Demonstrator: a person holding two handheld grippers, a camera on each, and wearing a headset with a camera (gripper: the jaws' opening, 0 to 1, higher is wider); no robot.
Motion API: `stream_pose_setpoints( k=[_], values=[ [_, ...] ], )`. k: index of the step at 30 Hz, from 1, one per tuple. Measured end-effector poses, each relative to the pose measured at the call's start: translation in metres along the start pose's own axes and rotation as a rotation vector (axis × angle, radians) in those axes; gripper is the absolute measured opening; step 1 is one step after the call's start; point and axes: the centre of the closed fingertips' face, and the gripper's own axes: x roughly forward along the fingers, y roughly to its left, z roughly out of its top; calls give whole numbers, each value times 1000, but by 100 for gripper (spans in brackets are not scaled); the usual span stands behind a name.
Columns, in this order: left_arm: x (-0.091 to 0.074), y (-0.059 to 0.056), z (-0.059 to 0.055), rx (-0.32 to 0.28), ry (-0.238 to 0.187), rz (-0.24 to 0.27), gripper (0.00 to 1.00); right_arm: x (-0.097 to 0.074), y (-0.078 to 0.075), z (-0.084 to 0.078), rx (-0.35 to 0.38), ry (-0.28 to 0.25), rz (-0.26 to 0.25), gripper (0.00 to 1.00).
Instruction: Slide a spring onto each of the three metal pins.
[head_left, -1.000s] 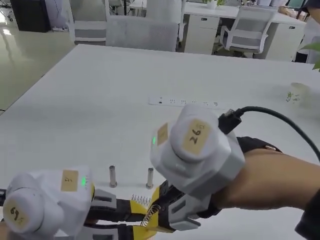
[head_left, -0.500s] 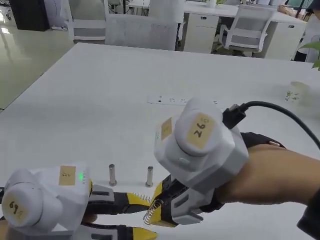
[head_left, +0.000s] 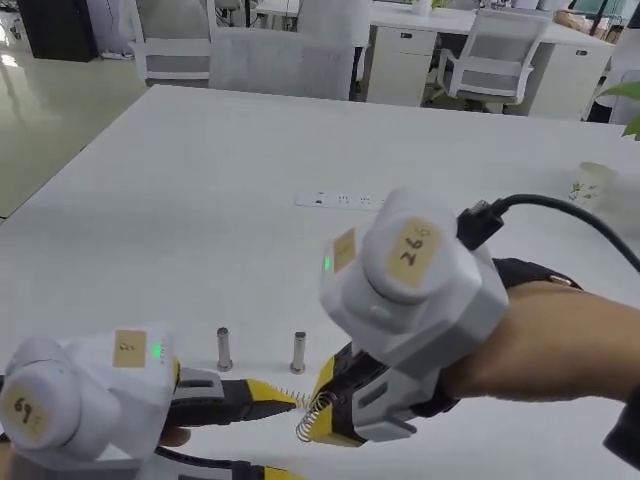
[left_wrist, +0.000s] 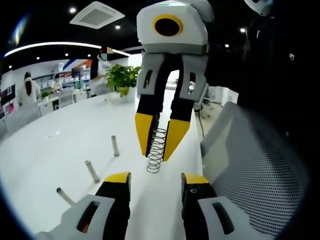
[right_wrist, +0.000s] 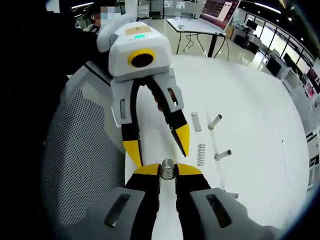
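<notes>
My right gripper (head_left: 318, 418) is shut on one end of a small steel spring (head_left: 310, 417), and its free end points at my left gripper (head_left: 284, 434). The left gripper's yellow-tipped jaws stand open, just short of the spring. In the left gripper view the spring (left_wrist: 156, 150) hangs from the right gripper (left_wrist: 158, 146), above the open left gripper (left_wrist: 156, 179). Three upright metal pins (left_wrist: 91, 170) stand bare to the left. In the right gripper view the spring (right_wrist: 168, 166) sits in the right gripper (right_wrist: 168, 173). Two pins (head_left: 224, 350) show in the head view.
Two loose springs (right_wrist: 201, 154) lie on the white table (head_left: 200, 200) beside the pins. A power strip (head_left: 345, 201) is set into the table farther back. A small cup (head_left: 590, 185) stands at the far right. Office chairs (head_left: 495, 55) line the far edge.
My right gripper has moved a little right and up with the spring. The left gripper has drawn back down and left, and the spring is no longer between its tips.
</notes>
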Motion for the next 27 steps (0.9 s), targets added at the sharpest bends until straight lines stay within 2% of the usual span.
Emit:
stream_pose_setpoints(
  k=[27],
  values=[
    [-6, 6, -2, -37, -14, 36, 41, -15, -16, -17, 33, 24, -36, 8]
  ],
)
